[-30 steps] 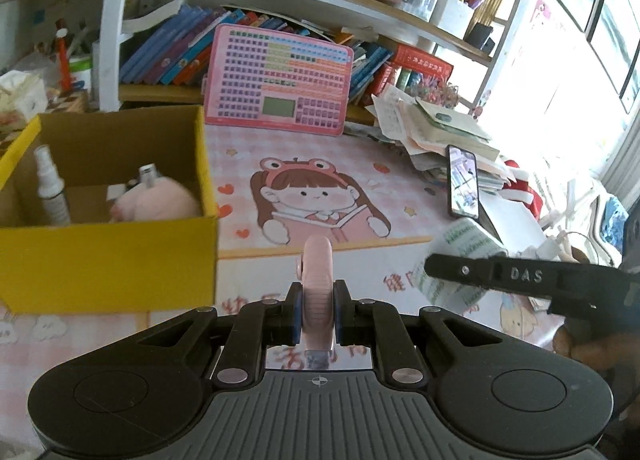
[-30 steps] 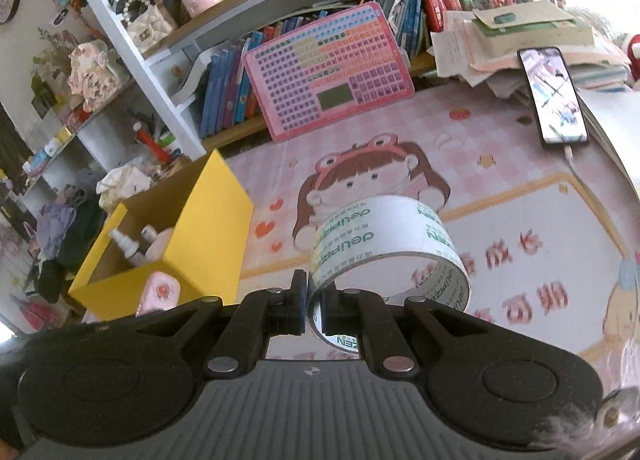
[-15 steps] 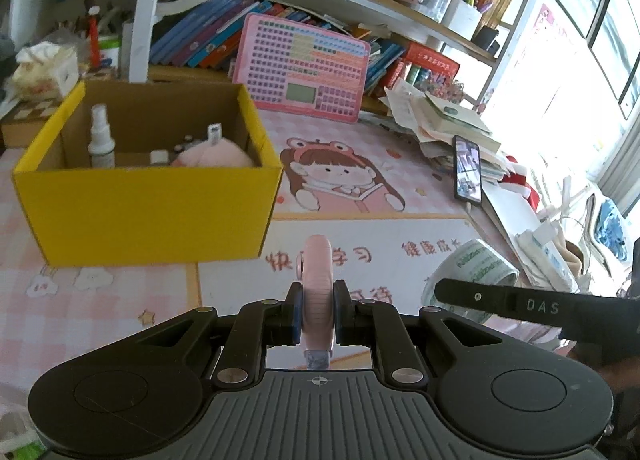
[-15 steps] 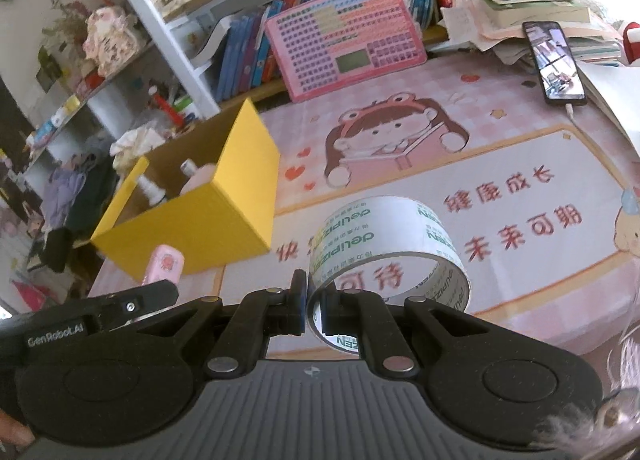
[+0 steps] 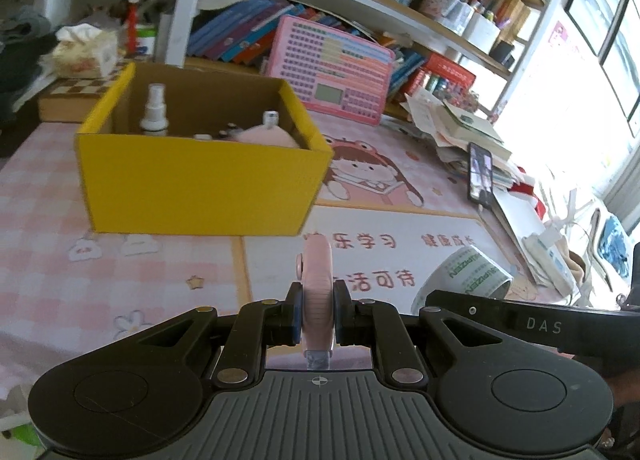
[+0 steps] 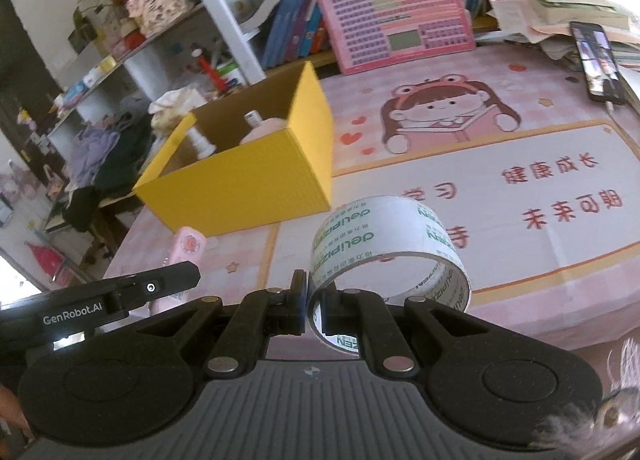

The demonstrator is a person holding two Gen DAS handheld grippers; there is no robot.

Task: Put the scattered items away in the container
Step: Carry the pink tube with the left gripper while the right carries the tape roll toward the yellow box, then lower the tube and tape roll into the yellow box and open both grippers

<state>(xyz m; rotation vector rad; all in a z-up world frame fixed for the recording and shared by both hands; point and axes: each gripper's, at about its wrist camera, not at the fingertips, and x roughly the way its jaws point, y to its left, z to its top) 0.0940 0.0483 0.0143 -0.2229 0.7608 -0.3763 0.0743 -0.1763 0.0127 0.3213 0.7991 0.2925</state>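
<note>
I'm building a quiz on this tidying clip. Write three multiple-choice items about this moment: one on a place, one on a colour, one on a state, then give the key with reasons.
1. Where is the white spray bottle?
A. Standing inside the box
B. Lying on the desk mat
C. On the bookshelf

2. What colour is the outside of the cardboard box?
A. Pink
B. Yellow
C. Blue

3. What is the right gripper doing?
A. Hanging open over the box
B. Shut on nothing
C. Shut on the wall of the tape roll

Key:
1 A: the bottle's top rises above the box's near wall, next to a pink item.
2 B: all its outer walls are yellow, with plain brown inside.
3 C: one finger is inside the ring and one outside, pinching its wall, while the left gripper clamps a slim pink object.
</note>
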